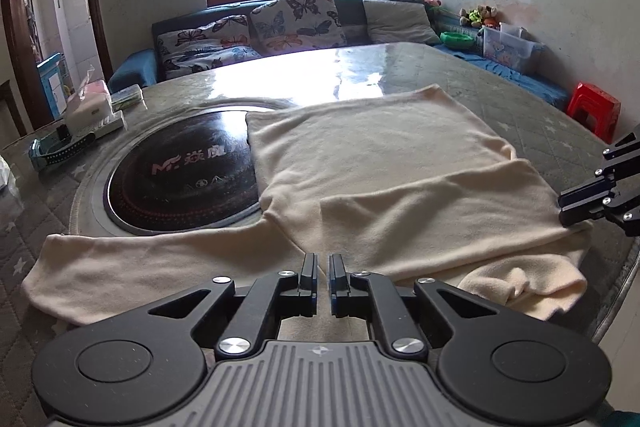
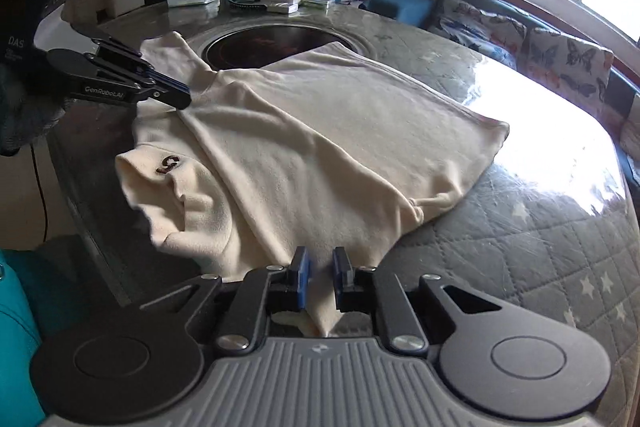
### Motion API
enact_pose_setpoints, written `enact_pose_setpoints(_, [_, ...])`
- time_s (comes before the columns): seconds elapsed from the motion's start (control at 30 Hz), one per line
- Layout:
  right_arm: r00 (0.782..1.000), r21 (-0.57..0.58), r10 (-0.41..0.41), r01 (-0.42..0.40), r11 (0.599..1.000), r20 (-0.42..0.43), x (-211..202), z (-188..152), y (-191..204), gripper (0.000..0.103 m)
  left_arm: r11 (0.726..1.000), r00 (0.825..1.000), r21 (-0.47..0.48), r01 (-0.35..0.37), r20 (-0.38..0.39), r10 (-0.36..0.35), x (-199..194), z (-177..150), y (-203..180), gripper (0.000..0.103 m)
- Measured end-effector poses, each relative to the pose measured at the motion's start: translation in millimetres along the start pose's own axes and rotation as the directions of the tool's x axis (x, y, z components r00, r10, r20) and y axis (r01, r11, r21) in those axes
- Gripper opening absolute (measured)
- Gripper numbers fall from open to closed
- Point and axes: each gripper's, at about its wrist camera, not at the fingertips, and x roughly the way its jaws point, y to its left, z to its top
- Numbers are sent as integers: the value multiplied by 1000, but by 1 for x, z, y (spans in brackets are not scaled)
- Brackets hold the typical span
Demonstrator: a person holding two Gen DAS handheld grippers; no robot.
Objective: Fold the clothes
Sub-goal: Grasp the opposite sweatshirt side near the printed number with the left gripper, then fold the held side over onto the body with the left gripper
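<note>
A cream garment (image 1: 380,155) lies spread on the round table (image 1: 532,99), partly over the black induction hob (image 1: 180,179). One side is folded across the body. A dark "5" mark (image 2: 168,165) shows on the bunched part near the table edge. My left gripper (image 1: 323,263) is shut, its tips down on the cloth's near edge; in the right wrist view the left gripper (image 2: 186,102) pinches the garment (image 2: 320,131) at the fold's end. My right gripper (image 2: 320,259) is shut on a ridge of cloth bunched between its pads. The right gripper (image 1: 564,211) shows at the cloth's right edge.
Tissue boxes and packets (image 1: 92,107) and a teal strap (image 1: 56,151) sit at the table's far left. A sofa with butterfly cushions (image 1: 296,15) runs behind the table. A red stool (image 1: 594,109) stands at the right. The quilted table cover (image 2: 520,247) lies bare beside the garment.
</note>
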Motion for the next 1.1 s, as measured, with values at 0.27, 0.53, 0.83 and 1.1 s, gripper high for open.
enact_pose_setpoints(0.27, [999, -7, 14, -14, 1000, 38, 21, 39, -3, 11, 998, 998, 3, 57, 20, -57, 15, 10, -12, 8])
enact_pose_setpoints(0.53, [993, -27, 109, -108, 994, 43, 67, 84, 18, 11, 997, 997, -36, 70, 10, -70, 19, 2, 4, 8])
enact_pose_setpoints(0.83, [986, -72, 168, -167, 983, 11, 107, 112, 46, 11, 983, 997, -175, -58, 31, 64, -3, -9, 61, 13])
enact_pose_setpoints(1.1, [982, -134, 186, -183, 974, 13, 110, 127, 68, 11, 909, 958, -316, -271, 7, 288, -24, -24, 123, 20])
